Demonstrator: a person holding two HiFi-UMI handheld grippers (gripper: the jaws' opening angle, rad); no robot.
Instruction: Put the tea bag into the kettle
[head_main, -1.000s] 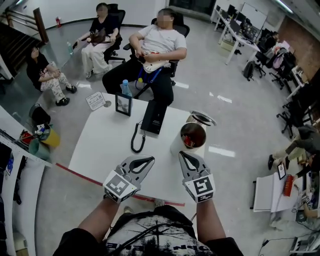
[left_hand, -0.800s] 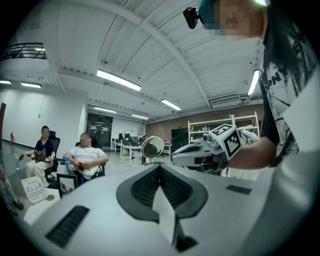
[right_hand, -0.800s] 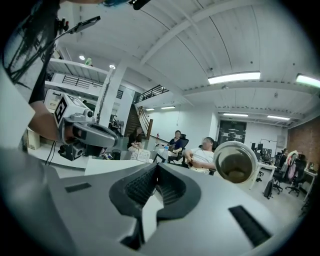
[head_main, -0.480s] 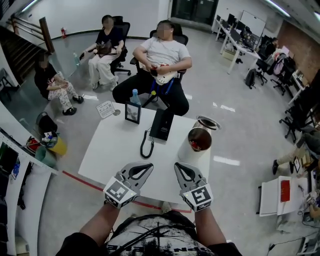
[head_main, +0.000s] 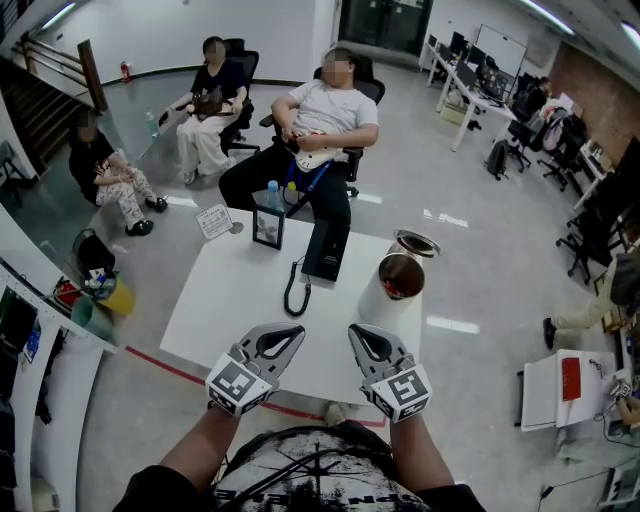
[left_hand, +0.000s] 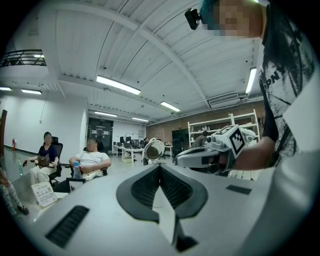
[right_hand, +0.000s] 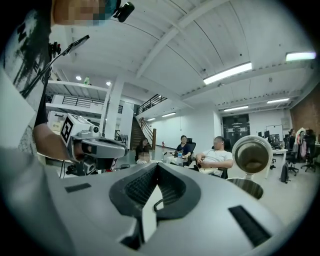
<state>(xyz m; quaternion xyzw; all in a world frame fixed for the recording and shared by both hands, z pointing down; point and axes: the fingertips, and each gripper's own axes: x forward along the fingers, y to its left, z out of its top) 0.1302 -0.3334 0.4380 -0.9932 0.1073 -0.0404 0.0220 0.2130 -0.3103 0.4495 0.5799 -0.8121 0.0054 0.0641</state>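
The white kettle (head_main: 392, 288) stands on the table's right side with its lid (head_main: 413, 242) flipped open. Something reddish shows inside its mouth; I cannot tell whether it is the tea bag. Both grippers hover side by side over the near edge of the table (head_main: 230, 300). My left gripper (head_main: 296, 331) is shut with nothing in it. My right gripper (head_main: 356, 331) is also shut and empty, short and left of the kettle. The left gripper view shows the kettle (left_hand: 153, 149) far ahead and the right gripper (left_hand: 186, 158) beside it. The right gripper view has the kettle (right_hand: 252, 159) ahead on the right.
A black desk phone (head_main: 326, 250) with a coiled cord (head_main: 293, 292) lies at mid-table. A picture frame (head_main: 267, 227), a water bottle (head_main: 273, 193) and a sign card (head_main: 214, 220) are at the far edge. People sit on chairs beyond the table.
Both grippers have drawn back a little from the kettle toward the table's near edge. They stayed shut and empty. The head camera's view has shifted slightly.
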